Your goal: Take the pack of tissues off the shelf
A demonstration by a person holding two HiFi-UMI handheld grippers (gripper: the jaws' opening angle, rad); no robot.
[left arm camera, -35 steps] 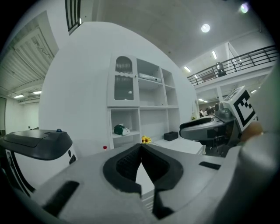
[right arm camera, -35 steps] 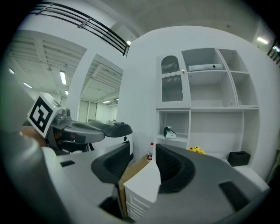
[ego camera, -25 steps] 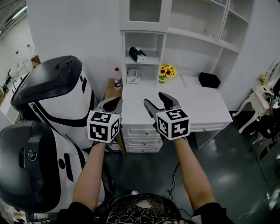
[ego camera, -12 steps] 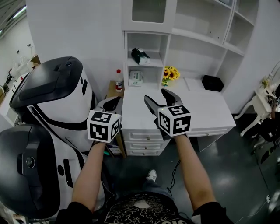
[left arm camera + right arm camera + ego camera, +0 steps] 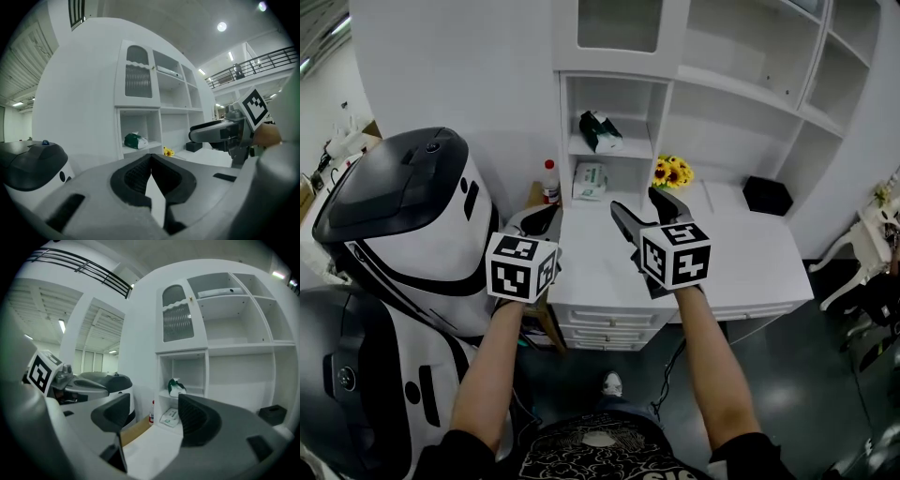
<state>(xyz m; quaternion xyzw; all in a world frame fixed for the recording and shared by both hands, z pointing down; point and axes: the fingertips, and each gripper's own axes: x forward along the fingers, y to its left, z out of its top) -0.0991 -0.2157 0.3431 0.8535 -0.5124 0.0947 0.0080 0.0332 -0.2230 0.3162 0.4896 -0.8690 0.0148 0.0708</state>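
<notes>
The green-and-white soft pack of tissues (image 5: pixel 598 131) lies on the upper shelf of the tall white open cabinet (image 5: pixel 609 66), at the far left above the white desk top (image 5: pixel 741 234). Nearer, over the desk, the right gripper (image 5: pixel 637 202) has its jaws spread wide and empty. Left of it, the left gripper (image 5: pixel 546 214) is clenched on nothing.

Bare desktop (image 5: pixel 741 246) before the open-fronted shelf cubby (image 5: pixel 630 108), yellow flowers (image 5: pixel 672 172) just right, bulky white machine (image 5: pixel 412 216) left.
</notes>
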